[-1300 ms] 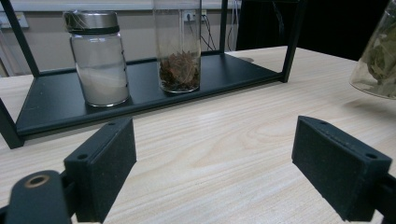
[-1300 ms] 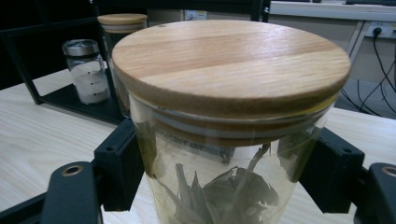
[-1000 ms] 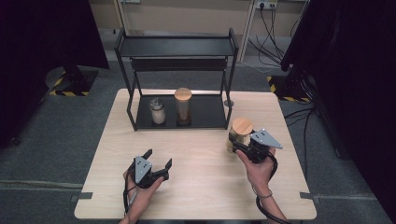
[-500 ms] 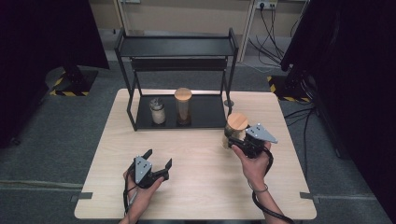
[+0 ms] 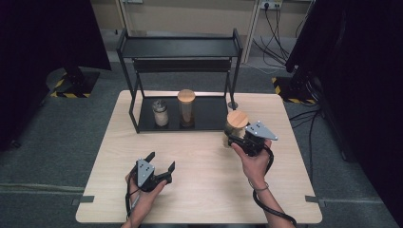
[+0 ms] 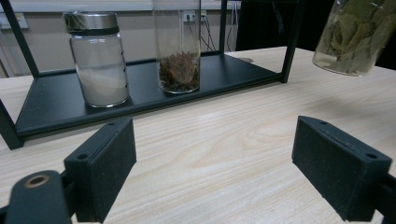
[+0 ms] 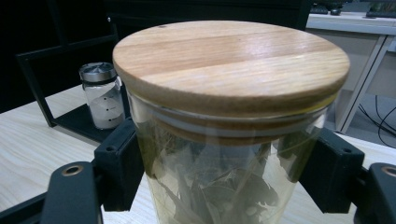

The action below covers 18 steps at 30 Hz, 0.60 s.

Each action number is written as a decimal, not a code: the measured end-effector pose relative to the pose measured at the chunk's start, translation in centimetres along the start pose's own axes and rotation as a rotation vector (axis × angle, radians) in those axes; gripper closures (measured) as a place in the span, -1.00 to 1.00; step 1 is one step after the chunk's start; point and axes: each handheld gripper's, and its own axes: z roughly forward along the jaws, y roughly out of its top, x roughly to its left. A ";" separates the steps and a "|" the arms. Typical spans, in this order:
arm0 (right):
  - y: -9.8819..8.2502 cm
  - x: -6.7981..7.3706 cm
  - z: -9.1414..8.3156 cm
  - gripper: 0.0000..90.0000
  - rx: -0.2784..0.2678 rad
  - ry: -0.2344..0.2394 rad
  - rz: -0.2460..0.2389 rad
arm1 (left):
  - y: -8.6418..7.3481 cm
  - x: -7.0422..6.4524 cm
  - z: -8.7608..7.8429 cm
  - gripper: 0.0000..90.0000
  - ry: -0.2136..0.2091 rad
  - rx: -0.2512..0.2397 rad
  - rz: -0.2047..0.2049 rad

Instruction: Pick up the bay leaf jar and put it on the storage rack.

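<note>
the right claw [image 5: 236, 139] is clamped on a glass jar of dried leaves [image 5: 235, 128] with a round wooden lid [image 7: 231, 63], its black pads pressed to the glass on either side just under the lid. in the high view the jar sits upright in the grip at about 2 o'clock from the middle of the wooden surface [image 5: 204, 190], just off the front right corner of the black rack [image 5: 178, 47], near its right leg but apart from it. in the left gripper view the jar's base hangs clear of the surface at the upper right, with its shadow on the wood below.

the left claw [image 5: 160, 164] is at about 7 o'clock on the surface, held low in the person's left hand [image 5: 142, 197], its jaws spread wide with nothing between them, pointing toward the rack.

on the rack's bottom shelf stand two more jars: a short one with a metal cap [image 5: 160, 113] holding white grains, and just to its right a tall narrow one with a wooden lid [image 5: 186, 107] with brown dried pieces at its bottom. they stand near each other, not touching.
</note>
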 end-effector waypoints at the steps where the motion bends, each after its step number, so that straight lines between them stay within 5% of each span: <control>1: 0.0 0.0 0.1 -0.44 0.001 0.001 0.000 | 0.0 0.0 0.0 -0.71 0.000 0.000 0.000; 18: 0.5 0.4 1.4 -0.44 0.005 0.009 0.001 | 0.0 0.0 0.0 -0.71 -0.001 -0.001 -0.001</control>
